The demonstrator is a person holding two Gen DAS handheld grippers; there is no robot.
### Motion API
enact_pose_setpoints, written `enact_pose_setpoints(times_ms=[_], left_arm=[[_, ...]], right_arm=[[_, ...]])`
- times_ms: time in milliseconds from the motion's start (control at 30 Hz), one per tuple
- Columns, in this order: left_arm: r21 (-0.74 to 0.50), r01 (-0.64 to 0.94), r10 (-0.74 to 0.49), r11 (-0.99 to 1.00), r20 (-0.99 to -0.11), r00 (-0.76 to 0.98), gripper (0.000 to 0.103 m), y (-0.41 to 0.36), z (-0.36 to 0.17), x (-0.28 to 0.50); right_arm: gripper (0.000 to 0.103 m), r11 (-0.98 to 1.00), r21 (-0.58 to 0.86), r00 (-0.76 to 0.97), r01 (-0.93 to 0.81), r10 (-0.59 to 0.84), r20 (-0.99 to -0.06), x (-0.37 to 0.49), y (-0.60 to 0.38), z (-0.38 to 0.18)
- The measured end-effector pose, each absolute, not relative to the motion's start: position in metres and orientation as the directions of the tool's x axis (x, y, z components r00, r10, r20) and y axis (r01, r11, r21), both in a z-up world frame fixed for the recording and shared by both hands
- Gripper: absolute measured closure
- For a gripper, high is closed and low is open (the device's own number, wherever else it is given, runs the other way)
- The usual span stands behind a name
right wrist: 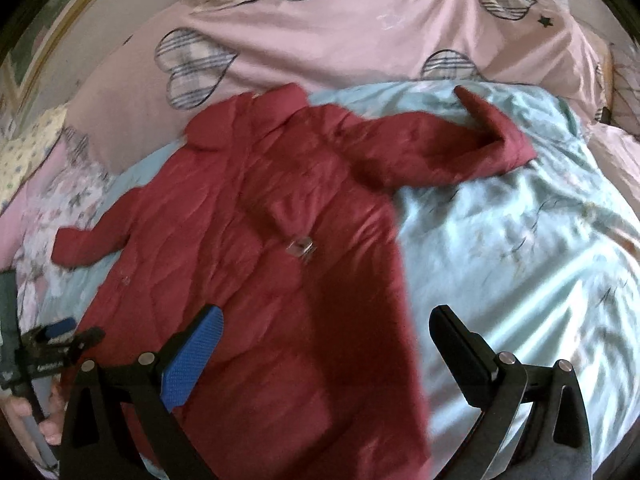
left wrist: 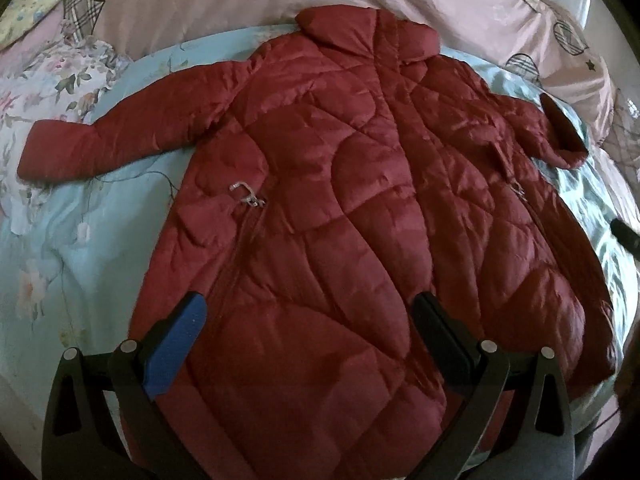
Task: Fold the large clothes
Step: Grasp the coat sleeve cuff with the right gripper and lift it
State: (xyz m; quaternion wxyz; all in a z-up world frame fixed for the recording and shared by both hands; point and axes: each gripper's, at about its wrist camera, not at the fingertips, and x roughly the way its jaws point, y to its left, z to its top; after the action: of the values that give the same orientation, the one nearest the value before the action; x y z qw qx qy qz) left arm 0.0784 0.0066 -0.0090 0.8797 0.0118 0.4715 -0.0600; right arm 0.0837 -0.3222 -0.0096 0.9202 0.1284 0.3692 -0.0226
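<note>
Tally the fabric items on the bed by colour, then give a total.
Red: 1, the coat
Light blue: 1, the sheet
Pink with plaid hearts: 1, the quilt
White floral: 1, the cloth
Yellow floral: 1, the pillow
Total: 5

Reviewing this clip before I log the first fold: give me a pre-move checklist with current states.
1. Red coat spread front up on the light blue sheet: ok.
2. Both sleeves out to the sides, not tucked under the body: ok, though the sleeve on the right bends at its cuff.
3. Left gripper open and holding nothing: ok.
4. Right gripper open and holding nothing: ok.
5. Hem lying flat: cannot tell, the gripper fingers hide it.
6. Front closed all the way down: cannot tell.
</note>
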Motion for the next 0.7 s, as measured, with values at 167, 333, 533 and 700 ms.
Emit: enact_pose_setpoints(times_ms=[167,333,533,700], left_arm=[[-0.027,0.091,-0.075,0.995,-0.813,0.578,0.0,0.015,-0.006,0.093],[-0.078,0.038,-0.085,0.996,-0.811,0.579,0.0,0.029,-0.007,0.111],[-0.093,-0.005,-0.074,0.996,-0.819,0.569,0.0,0.036,-0.01,0.127],[-0.079,-0.021,-0.053,0.997,-0.82,0.569,0.0,0.036,-0.011,0.14]], right_arm=[[0.0,0.949,0.239,0.738,0.206,0.01,-0.674,0.111,-0.37,-0.002],[0.001,0.923,0.242,0.733,0.299,-0.06,-0.677,0.147,-0.424,0.0],[0.001,0.896,0.215,0.719,0.388,-0.149,-0.679,0.187,-0.477,0.002],[0.007,0.883,0.151,0.674,0.445,-0.219,-0.706,0.229,-0.507,-0.01]])
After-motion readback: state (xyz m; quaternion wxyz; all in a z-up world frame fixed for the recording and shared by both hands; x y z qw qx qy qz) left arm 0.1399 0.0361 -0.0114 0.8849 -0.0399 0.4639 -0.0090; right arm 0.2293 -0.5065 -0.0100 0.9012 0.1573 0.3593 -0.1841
